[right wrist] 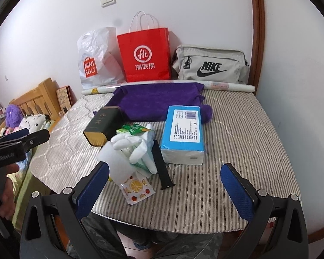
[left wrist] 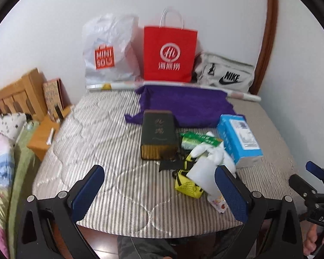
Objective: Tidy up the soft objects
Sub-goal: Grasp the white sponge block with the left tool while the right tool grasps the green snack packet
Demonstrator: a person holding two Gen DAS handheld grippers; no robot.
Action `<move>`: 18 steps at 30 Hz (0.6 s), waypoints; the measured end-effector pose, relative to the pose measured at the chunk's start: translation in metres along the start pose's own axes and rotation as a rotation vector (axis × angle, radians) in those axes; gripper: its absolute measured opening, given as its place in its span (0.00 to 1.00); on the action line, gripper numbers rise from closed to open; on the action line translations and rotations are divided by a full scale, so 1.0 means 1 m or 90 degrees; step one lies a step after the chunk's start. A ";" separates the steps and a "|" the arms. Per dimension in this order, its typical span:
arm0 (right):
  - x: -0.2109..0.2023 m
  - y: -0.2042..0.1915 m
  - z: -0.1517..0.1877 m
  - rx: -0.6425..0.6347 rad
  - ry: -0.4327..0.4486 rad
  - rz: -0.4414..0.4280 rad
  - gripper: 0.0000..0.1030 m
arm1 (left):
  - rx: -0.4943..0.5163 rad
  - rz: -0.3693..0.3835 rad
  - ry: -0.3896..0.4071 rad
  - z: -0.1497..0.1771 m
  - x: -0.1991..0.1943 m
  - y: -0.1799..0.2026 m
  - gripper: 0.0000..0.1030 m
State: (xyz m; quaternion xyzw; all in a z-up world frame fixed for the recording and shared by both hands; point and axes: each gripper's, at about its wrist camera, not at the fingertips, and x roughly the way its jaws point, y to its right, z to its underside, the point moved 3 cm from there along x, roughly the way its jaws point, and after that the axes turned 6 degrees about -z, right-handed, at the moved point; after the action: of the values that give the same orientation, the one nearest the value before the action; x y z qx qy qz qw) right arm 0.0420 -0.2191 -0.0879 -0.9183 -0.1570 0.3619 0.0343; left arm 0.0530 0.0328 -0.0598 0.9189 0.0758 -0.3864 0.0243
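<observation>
A purple towel lies spread at the back of the striped padded table; it also shows in the left wrist view. In front of it lie white gloves, a blue tissue pack, a dark box, a green packet, a black strap, a fruit-print sachet and a yellow mesh item. My left gripper is open and empty near the front edge. My right gripper is open and empty, just in front of the pile.
Against the wall stand a white Miniso bag, a red paper bag and a grey Nike bag, with a paper roll before them. A wooden headboard and bedding lie to the left.
</observation>
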 end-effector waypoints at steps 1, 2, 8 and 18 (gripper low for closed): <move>0.002 0.000 0.001 -0.001 -0.001 -0.001 0.99 | -0.006 0.007 -0.012 0.002 0.008 0.000 0.99; 0.006 0.001 0.002 -0.001 -0.004 -0.004 0.99 | -0.010 0.016 -0.021 0.005 0.014 0.000 0.99; 0.033 0.012 0.010 0.006 -0.032 -0.017 0.99 | 0.010 0.068 -0.068 0.022 0.048 0.030 0.99; 0.059 0.039 0.026 0.026 -0.062 -0.009 0.99 | 0.033 0.125 -0.141 0.044 0.085 0.087 0.99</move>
State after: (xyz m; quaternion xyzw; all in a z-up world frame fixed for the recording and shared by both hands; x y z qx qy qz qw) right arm 0.0753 -0.2390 -0.1523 -0.8975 -0.1576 0.4092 0.0480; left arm 0.0944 -0.0476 -0.1530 0.8740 -0.0274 -0.4830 0.0468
